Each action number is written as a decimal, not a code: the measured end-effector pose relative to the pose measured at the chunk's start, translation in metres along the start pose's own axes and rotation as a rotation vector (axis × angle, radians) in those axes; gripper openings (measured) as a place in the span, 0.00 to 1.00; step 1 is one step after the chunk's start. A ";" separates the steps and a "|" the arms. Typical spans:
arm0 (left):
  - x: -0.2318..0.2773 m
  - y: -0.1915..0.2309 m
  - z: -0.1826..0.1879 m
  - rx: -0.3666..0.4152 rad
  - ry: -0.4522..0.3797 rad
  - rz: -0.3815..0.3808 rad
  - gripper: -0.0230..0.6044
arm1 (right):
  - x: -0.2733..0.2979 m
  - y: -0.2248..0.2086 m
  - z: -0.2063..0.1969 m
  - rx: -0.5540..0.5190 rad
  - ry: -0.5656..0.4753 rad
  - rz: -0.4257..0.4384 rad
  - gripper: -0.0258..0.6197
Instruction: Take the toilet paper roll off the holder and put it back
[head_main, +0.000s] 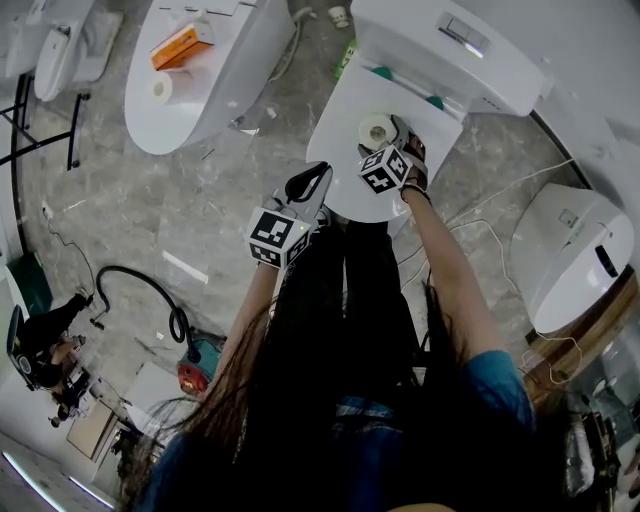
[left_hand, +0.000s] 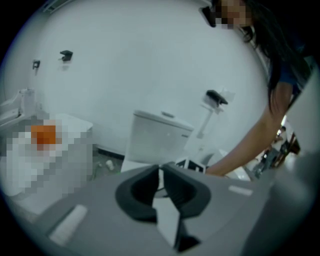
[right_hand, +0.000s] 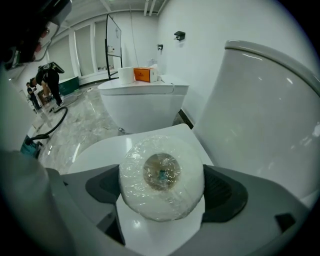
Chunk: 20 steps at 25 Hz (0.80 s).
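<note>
A toilet paper roll (right_hand: 161, 177) wrapped in clear film sits between my right gripper's (right_hand: 161, 186) jaws, which are shut on its sides. Its cardboard core faces the camera. In the head view the roll (head_main: 376, 131) hangs just above the closed white toilet lid (head_main: 345, 120), close to the tank (head_main: 450, 45), with the right gripper (head_main: 395, 142) on it. My left gripper (head_main: 310, 183) hovers near the lid's front edge. Its dark pads (left_hand: 180, 192) meet with nothing between them, so the left gripper (left_hand: 161, 182) is shut. A black wall bracket (left_hand: 216, 97) shows beyond the tank.
A second toilet (head_main: 190, 75) at the upper left carries an orange box (head_main: 180, 47) and another roll (head_main: 160, 88). A third toilet (head_main: 575, 255) stands at the right. A black hose (head_main: 150, 295) and cables lie on the marble floor. A person (head_main: 45, 345) is at the far left.
</note>
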<state>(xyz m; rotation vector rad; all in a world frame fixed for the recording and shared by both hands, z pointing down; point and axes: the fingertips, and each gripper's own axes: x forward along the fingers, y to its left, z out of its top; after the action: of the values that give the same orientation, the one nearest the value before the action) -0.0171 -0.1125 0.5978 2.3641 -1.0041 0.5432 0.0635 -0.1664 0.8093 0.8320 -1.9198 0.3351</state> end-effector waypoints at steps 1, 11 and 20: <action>-0.002 0.000 0.000 0.004 0.002 0.001 0.07 | -0.001 0.001 0.000 -0.017 0.012 0.002 0.73; -0.026 -0.010 -0.006 0.007 0.007 0.002 0.07 | -0.056 0.002 0.040 -0.046 -0.119 0.009 0.73; -0.055 -0.029 0.022 0.022 -0.040 -0.025 0.07 | -0.163 0.011 0.078 0.029 -0.235 0.102 0.72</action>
<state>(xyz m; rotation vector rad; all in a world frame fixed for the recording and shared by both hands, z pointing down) -0.0276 -0.0784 0.5423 2.4128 -0.9894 0.5020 0.0499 -0.1356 0.6309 0.8233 -2.1861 0.3397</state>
